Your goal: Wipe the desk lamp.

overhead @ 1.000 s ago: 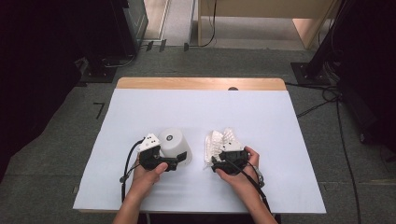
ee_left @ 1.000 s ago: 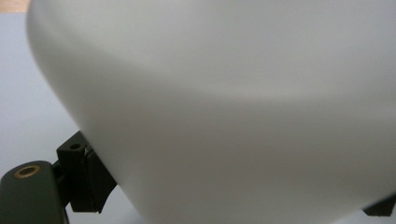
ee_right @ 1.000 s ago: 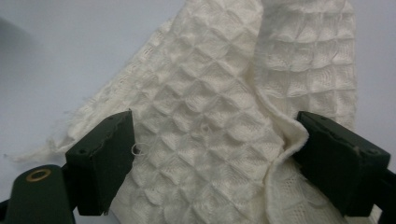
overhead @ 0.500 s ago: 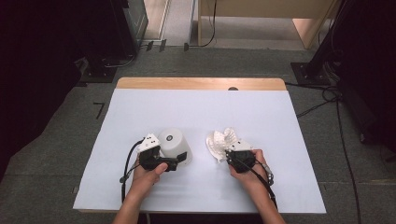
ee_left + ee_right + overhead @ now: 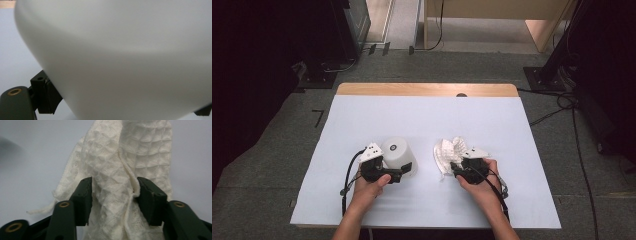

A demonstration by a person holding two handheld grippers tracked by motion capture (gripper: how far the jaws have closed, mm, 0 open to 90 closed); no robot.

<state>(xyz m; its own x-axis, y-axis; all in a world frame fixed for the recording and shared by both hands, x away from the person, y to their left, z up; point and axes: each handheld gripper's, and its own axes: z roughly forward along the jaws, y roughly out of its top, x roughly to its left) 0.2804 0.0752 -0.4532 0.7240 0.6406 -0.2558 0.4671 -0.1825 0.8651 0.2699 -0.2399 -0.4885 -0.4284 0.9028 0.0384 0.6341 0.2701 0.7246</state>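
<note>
An upturned white cup (image 5: 396,152) stands on the pale table (image 5: 427,110), left of centre. My left gripper (image 5: 400,167) is shut on its lower wall; in the left gripper view the cup (image 5: 120,50) looms close, with one black pad (image 5: 47,97) against its side. A crumpled white waffle cloth (image 5: 447,150) lies right of centre. My right gripper (image 5: 456,168) reaches into its near edge. Its jaws have just been opening, and a bunched fold of cloth (image 5: 130,155) stands loosely between them at my right gripper (image 5: 113,185).
The table's far edge is a bare wooden strip (image 5: 427,90) with a dark hole (image 5: 461,94). Cables (image 5: 562,107) and dark stands (image 5: 547,75) sit on the grey floor beyond. Open table surface lies behind the cup and cloth.
My right hand has shifted a little to the right along the cloth's near edge, and the cloth's folds have changed shape slightly. The left hand and the cup have stayed put.
</note>
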